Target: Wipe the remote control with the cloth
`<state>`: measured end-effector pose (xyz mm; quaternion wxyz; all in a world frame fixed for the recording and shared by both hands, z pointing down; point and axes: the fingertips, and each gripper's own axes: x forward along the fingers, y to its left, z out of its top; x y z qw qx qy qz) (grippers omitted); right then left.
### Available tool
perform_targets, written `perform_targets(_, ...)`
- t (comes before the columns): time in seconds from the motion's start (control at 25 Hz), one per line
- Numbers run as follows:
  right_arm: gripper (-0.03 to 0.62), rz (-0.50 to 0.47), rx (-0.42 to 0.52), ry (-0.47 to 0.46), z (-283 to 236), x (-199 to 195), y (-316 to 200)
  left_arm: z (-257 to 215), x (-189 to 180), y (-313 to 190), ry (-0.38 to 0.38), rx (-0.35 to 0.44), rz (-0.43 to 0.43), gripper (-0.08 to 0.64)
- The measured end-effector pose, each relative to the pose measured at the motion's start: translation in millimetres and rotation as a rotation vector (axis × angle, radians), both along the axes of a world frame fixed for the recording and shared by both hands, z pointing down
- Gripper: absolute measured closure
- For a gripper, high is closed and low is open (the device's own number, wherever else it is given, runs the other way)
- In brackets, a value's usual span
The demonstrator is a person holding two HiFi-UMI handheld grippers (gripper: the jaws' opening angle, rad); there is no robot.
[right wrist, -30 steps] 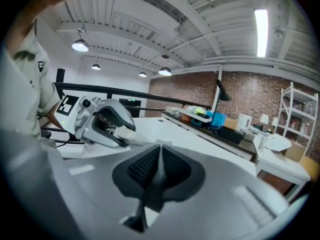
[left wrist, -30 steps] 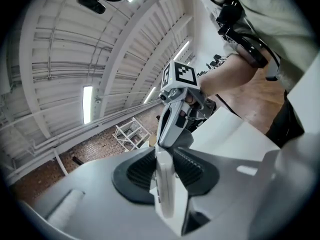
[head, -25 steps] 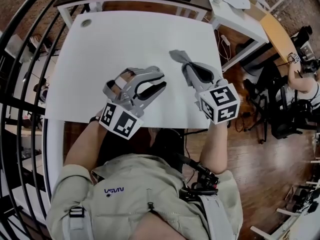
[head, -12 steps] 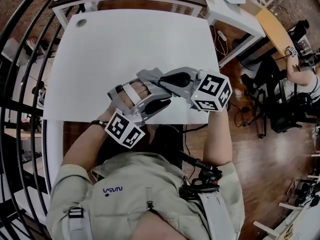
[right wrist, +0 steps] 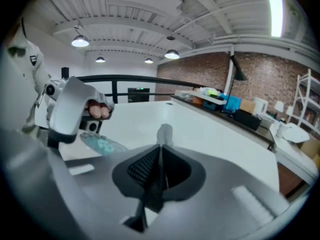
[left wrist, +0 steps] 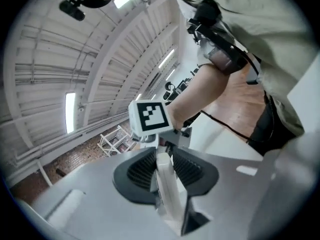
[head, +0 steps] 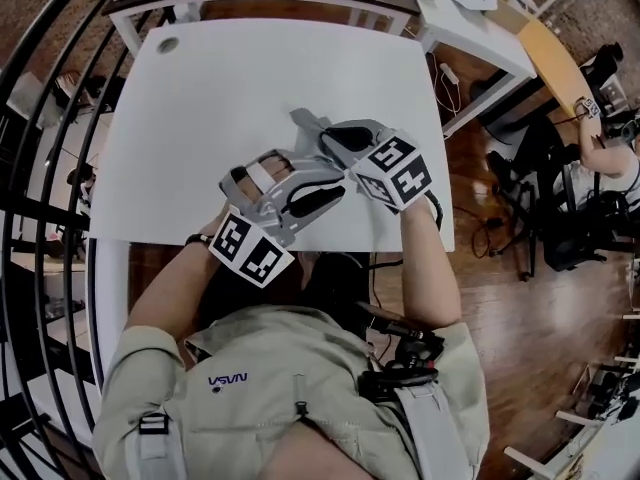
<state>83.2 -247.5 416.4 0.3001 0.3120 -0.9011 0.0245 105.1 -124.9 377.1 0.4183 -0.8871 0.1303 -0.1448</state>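
Note:
My left gripper (head: 328, 180) hangs over the near edge of the white table (head: 200, 108), shut on a slim white remote control (left wrist: 167, 186) that stands on edge between the pads. In the right gripper view the remote's button face (right wrist: 100, 145) shows at the left, under the left gripper (right wrist: 75, 109). My right gripper (head: 325, 136) sits just right of and behind the left one, jaws shut on a grey cloth (head: 304, 122). A fold of the cloth (right wrist: 164, 133) pokes out past the closed jaws. Whether cloth and remote touch is not visible.
A second desk (head: 470, 28) with clutter stands at the back right. Office chairs and a seated person (head: 610, 163) are at the far right over wooden floor. A black railing (head: 45, 128) curves along the left. A cable grommet (head: 166, 43) marks the table's far left corner.
The right gripper, cloth in its jaws, has swung left from the table's right side to sit against the left gripper. The left gripper has stayed almost in place.

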Motion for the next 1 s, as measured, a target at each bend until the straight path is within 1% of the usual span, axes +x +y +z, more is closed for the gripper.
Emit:
perform_targets(0.12,0.574,0.093,0.059,-0.049,-7.9,10.6,-11.3,3.1,-6.2,-37.4,0.036,-0.055,-0.071,0.448)
perform_targets(0.16,0.574,0.115,0.07,-0.054,-7.1,12.1,-13.5,8.4,-8.6,-50.2,0.031,-0.061,-0.094,0.449)
perform_targets(0.24,0.574,0.14,0.078,-0.052,-3.2,13.1,-14.9,22.6,-12.2,-72.5,-0.003,-0.061,-0.13,0.449)
perform_targets(0.32,0.574,0.15,0.077,-0.041,0.7,13.6,-14.9,34.4,-13.2,-87.0,-0.036,-0.085,-0.156,0.453)
perform_targets(0.4,0.574,0.154,0.07,-0.03,4.4,14.2,-15.0,44.8,-12.2,-92.6,-0.066,-0.125,-0.158,0.454)
perform_targets(0.48,0.571,0.153,0.052,-0.023,8.7,14.7,-15.7,55.1,-10.1,-91.4,-0.095,-0.181,-0.143,0.457)
perform_targets(0.56,0.563,0.146,0.023,-0.011,14.5,14.5,-16.2,61.2,-8.6,-88.4,-0.118,-0.226,-0.134,0.387)
perform_targets(0.6,0.554,0.143,0.009,-0.003,17.9,14.1,-16.1,61.6,-8.2,-86.9,-0.12,-0.252,-0.131,0.383)
perform_targets(0.64,0.531,0.14,-0.004,0.004,21.1,13.5,-15.4,60.9,-8.2,-85.4,-0.115,-0.288,-0.129,0.365)
perform_targets(0.76,0.445,0.132,-0.028,0.002,25.5,11.0,-10.8,60.3,-11.7,-79.5,-0.082,-0.431,-0.117,0.276)
perform_targets(0.84,0.439,0.132,-0.021,-0.011,20.3,11.5,-7.9,59.0,-16.5,-77.8,-0.036,-0.529,-0.105,0.256)
perform_targets(0.92,0.439,0.144,0.005,-0.041,8.4,16.1,-6.1,45.8,-21.0,-79.5,0.039,-0.596,-0.105,0.242)
perform_targets(0.96,0.439,0.162,0.027,-0.065,0.3,21.0,-5.4,35.5,-22.4,-82.2,0.089,-0.615,-0.115,0.242)
perform_targets(1.0,0.439,0.19,0.056,-0.092,-9.1,28.2,-4.6,24.3,-23.5,-86.4,0.148,-0.625,-0.133,0.258)
